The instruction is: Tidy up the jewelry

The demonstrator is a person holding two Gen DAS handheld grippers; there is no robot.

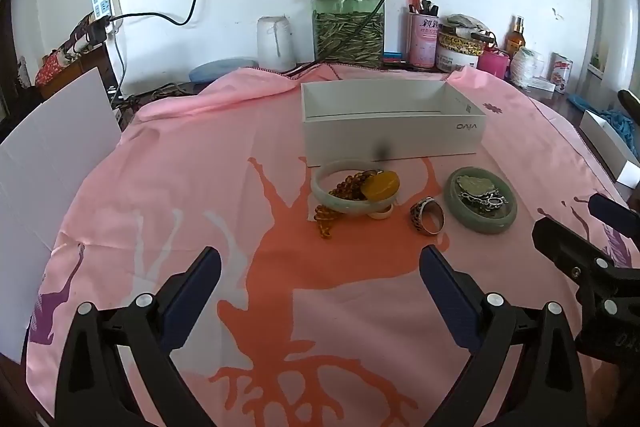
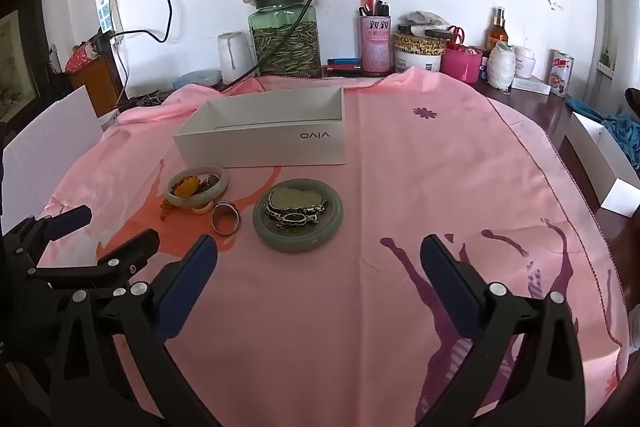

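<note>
- Left gripper [image 1: 320, 267]: jaws spread wide, nothing between them, above the pink cloth [image 1: 200, 167] near the jewelry cluster.
- Right gripper [image 2: 319, 257]: jaws likewise wide apart and empty, over bare cloth to the right of the jewelry.
- White box [image 1: 394, 131]: open-topped, sits on the cloth at the far side of the jewelry; interior looks empty from both views.
- Pale green bangle [image 1: 320, 187]: lies flat just near of the box's left end. An amber pendant [image 1: 380, 185] and brown beads [image 1: 348, 185] rest inside and across it; the bead strand trails over the near rim onto the cloth.
- Small white ring [image 1: 381, 213]: touching the bangle's near-right edge.
- Silver ring [image 1: 427, 215]: on its side, between the bangle and the darker green bangle.
- Darker green bangle [image 1: 484, 223]: flat, right of the silver ring, with silver-framed pendants [image 1: 482, 193] piled inside it.
- Glass jar [image 1: 347, 23] and pink cup [image 1: 422, 41] stand at the far wall, well apart from the jewelry.
</note>
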